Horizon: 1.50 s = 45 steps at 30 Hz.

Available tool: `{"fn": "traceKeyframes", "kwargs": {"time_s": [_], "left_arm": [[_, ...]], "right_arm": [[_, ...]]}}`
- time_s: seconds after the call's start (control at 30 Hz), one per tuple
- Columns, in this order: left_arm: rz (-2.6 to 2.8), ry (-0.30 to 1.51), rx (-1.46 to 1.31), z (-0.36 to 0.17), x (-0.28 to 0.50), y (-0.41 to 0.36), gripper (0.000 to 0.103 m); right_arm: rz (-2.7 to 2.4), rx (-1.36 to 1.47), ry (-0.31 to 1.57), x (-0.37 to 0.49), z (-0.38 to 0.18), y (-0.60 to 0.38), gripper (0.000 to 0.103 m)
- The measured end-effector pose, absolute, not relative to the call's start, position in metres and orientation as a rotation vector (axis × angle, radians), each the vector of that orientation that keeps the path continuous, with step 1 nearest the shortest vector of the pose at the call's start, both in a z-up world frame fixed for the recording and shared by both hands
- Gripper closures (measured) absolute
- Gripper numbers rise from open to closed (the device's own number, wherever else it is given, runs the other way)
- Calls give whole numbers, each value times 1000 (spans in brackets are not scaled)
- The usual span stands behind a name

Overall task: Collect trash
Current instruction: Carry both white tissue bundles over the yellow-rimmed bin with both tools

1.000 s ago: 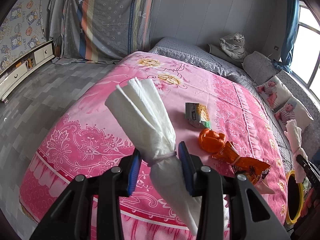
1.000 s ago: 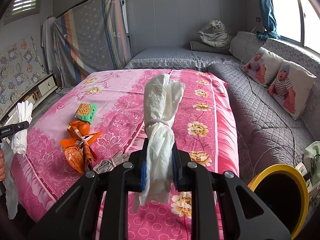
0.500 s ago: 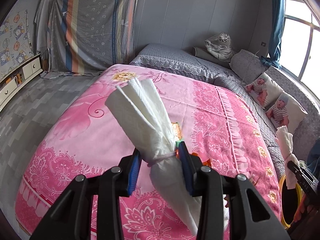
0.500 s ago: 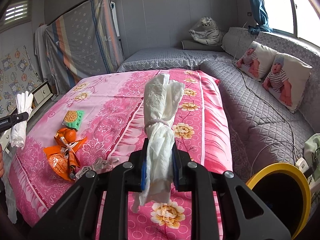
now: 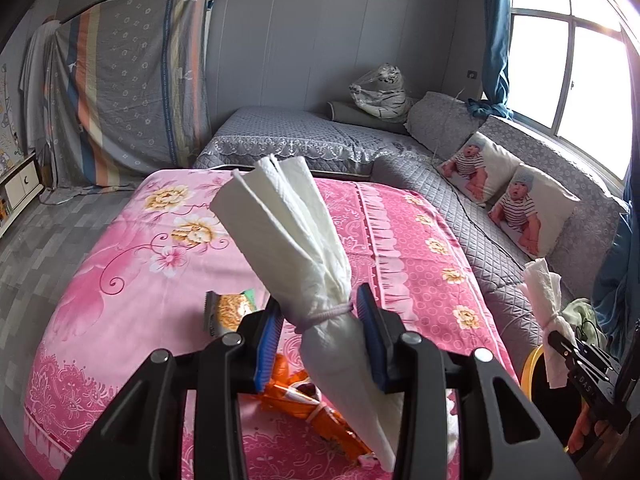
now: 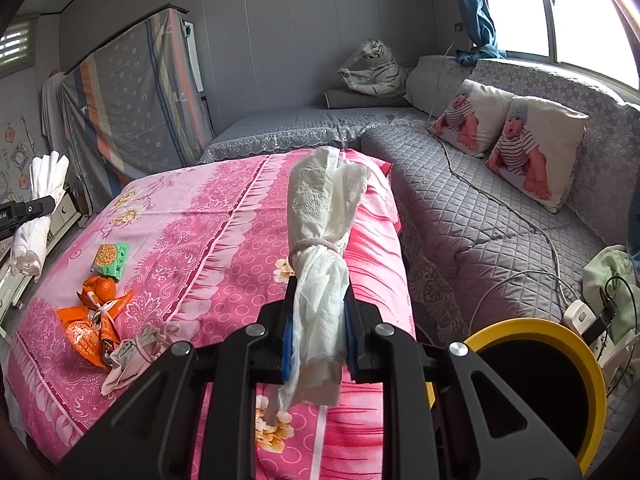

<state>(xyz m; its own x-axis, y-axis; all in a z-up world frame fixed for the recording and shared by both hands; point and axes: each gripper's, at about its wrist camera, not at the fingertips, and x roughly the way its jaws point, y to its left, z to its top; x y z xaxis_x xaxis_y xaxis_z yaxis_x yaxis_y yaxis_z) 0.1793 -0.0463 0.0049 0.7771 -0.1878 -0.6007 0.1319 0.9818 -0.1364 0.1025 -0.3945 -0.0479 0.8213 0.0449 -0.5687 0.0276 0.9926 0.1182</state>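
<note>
My left gripper (image 5: pixel 320 332) is shut on a white paper bundle (image 5: pixel 288 232) tied with a band, held above the pink bed (image 5: pixel 120 272). In the right wrist view my right gripper (image 6: pixel 318 332) is shut on a second tied tissue bundle (image 6: pixel 324 208). A yellow-rimmed black bin (image 6: pixel 540 384) sits low at the right beside the bed. On the bed lie a green snack packet (image 6: pixel 110 258), orange wrappers (image 6: pixel 92 316) and a small grey crumpled wad (image 6: pixel 134 356). The left gripper with its bundle (image 6: pixel 36 208) shows at the left edge of the right wrist view.
A grey quilted sofa (image 6: pixel 480 220) with two baby-print pillows (image 6: pixel 532 148) runs along the right under the window. Cables and a power strip (image 6: pixel 580 316) lie by the bin. A toy tiger (image 6: pixel 372 68) sits at the back. A low cabinet (image 5: pixel 20 184) stands at the left.
Both grippers have swung rightward with their bundles still held. The left one rose and moved over the wrappers, which now lie under its fingers. The bin has grown larger in the right view.
</note>
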Motion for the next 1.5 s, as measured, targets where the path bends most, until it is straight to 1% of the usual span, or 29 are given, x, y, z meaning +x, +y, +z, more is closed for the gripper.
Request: {"fn": "traceKeyframes", "kwargs": {"time_s": [0.4,0.6,0.8,1.07,1.5], "left_arm": [[-376,654,-43,8,178,-157,68],[-471,647,20,0,167,-219,68],[-504,600,89,-8,148,-271,68],[-583,570,147,-17,125,-329,68],[-670,613,185,-41,110,-386,68]], "right_arm": [[-102,173,582,75,-48,-446,85],[-181,200,574,57,-49,-479,85],[-253,236,571,38,-57,-511,85],[-324,272,584,20,-72,-541,85],[-375,311,636,12,-100,-564,85]]}}
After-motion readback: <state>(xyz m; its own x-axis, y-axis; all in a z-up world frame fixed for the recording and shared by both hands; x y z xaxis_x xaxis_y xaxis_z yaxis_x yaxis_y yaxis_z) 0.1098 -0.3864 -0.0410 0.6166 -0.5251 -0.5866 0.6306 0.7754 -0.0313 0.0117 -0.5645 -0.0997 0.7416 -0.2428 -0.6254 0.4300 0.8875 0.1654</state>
